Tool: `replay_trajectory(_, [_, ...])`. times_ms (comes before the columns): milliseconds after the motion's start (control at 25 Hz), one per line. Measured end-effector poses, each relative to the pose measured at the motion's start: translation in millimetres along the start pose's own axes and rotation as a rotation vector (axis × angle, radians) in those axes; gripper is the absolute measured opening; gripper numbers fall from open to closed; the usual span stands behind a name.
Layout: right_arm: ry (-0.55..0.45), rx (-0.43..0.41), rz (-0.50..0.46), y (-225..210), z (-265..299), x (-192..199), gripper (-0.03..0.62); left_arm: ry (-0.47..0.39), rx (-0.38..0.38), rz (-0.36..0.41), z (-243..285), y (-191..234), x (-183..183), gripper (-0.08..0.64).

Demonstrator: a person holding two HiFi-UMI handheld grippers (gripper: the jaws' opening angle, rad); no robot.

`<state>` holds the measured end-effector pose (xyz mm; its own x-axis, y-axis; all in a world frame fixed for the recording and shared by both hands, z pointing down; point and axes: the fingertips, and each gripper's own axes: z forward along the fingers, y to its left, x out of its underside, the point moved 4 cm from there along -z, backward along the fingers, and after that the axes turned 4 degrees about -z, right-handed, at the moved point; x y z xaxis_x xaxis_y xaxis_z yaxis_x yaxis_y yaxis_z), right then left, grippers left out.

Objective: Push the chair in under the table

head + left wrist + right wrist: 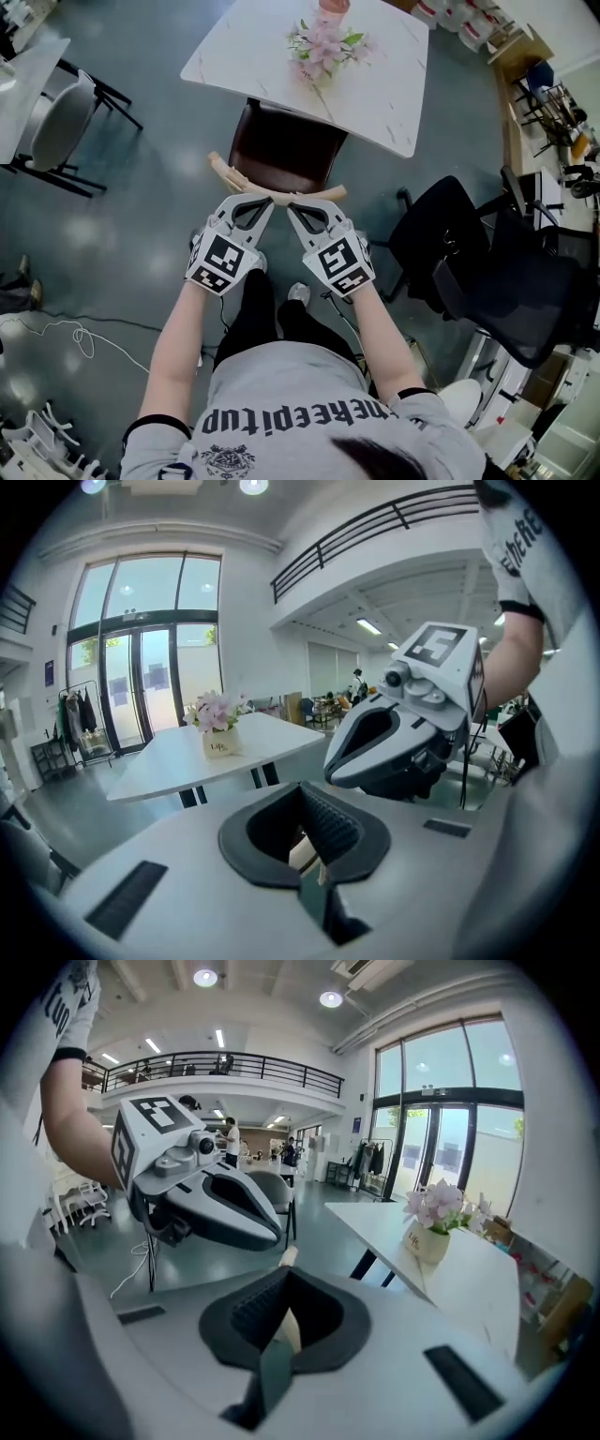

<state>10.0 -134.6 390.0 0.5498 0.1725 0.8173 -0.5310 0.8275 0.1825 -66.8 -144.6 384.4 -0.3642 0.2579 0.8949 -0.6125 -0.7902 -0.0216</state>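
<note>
1. Progress is looking early: the chair (286,150) is sitting with only the front edge of its seat under the white marble-look table (394,84), and most of the brown seat is showing.
2. The left gripper (264,202) and right gripper (295,206) are gripping side by side, each with its jaws clamping the pale wooden backrest rail (225,173).
3. Sliding the chair further under the tabletop is seemingly what is remaining.
4. The flower pot (219,743) is carrying a label seemingly reading "Life". The grey shirt (300,412) is showing lettering ending in "keepitup", the rest being unclear.
</note>
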Motion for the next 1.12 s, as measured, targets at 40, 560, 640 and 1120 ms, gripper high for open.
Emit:
replay_trajectory(40, [-0.018,0.001,0.01,1,-5,-4,0.009,-0.022,-0.007,-0.008,-5,-3,-7,0.015])
replay_trajectory(560, [-0.209,0.01,0.041,7,-64,-47,0.009,-0.228,-0.087,-0.06,-50,-35,-67,0.015])
replay_trajectory(640, [-0.231,0.005,0.038,9,-73,-51,0.009,-0.251,-0.097,-0.063,-56,-42,-73,0.015])
replay_trajectory(1120, [-0.353,-0.031,0.072,21,-120,-65,0.009,-0.35,-0.139,-0.112,-83,-78,-94,0.015])
